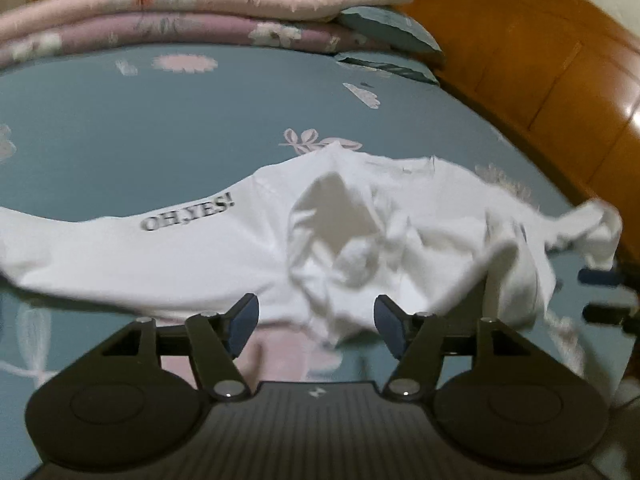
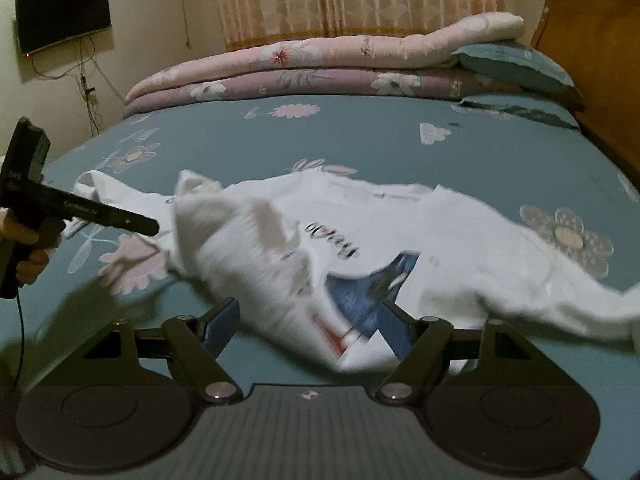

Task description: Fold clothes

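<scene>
White T-shirt [image 1: 224,256] lies crumpled and blurred on my teal floral bed sheet [image 1: 160,132]. My left claw [image 1: 316,324] and right claw [image 2: 310,326] both stand apart, empty. Left view: "OH,YES!" lettering. Right view only: blue print [image 2: 360,292], wall television [image 2: 62,14].

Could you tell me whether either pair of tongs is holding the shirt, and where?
Neither: left tongs and right tongs both stand open, and the white shirt lies loose on the bed.
</scene>
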`<control>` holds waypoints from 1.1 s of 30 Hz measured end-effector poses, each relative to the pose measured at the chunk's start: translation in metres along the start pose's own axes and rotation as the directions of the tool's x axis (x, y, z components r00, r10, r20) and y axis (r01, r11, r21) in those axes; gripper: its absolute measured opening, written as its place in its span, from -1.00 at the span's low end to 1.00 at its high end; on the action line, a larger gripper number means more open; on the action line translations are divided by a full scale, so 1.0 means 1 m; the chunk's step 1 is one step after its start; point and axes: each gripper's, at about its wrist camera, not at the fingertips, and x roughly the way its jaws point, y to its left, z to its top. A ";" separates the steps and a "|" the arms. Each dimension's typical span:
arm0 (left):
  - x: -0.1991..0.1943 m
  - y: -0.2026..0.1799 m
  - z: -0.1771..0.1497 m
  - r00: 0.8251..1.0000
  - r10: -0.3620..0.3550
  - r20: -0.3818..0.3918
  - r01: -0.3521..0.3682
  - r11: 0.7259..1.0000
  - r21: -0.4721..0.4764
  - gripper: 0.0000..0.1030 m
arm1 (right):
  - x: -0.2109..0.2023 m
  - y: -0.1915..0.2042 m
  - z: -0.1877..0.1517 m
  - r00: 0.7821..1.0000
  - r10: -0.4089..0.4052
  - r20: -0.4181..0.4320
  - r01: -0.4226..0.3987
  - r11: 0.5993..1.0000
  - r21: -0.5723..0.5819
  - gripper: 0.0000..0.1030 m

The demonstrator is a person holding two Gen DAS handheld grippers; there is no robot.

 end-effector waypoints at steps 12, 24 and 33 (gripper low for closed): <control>0.026 -0.105 -0.022 0.991 0.037 0.129 -0.105 0.810 0.577 0.04 | -0.022 0.016 -0.044 1.000 0.003 -0.029 0.000 0.996 0.092 0.54; 0.018 -0.132 -0.008 0.980 -0.018 0.200 -0.117 0.760 0.639 -0.97 | -0.008 0.019 -0.046 0.999 -0.045 -0.023 0.046 0.998 0.048 0.54; -0.014 -0.135 0.022 0.964 -0.074 0.257 -0.095 0.803 0.588 -1.00 | 0.028 0.081 -0.019 0.972 -0.211 0.108 0.227 0.959 -0.172 0.61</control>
